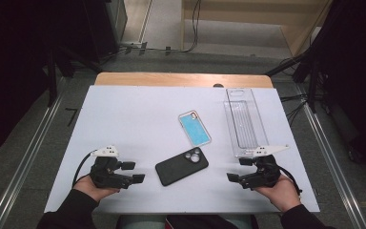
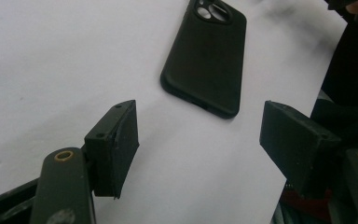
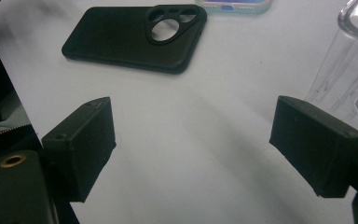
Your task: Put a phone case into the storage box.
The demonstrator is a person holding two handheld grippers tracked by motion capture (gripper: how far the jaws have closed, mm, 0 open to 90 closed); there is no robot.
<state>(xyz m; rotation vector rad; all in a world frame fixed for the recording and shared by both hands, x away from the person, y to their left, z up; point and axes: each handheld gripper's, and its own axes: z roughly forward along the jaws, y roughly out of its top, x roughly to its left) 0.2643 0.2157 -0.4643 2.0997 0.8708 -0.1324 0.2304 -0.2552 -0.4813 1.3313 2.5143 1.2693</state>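
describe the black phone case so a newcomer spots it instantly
On the white table, look at the near edge, midway between the two hands. The black phone case lies there flat, camera cutouts up. The light blue case behind it is the only similar item.

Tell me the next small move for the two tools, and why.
Probably ease the left tool forward toward the black phone case: both tools, the right tool included, stand open and empty on the white table, and that case lies flat between them, nearest.

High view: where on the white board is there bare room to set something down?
Bare: the far-left stretch of the white board, left of the blue phone case. Crowded: the right side, around the black phone case and clear tray.
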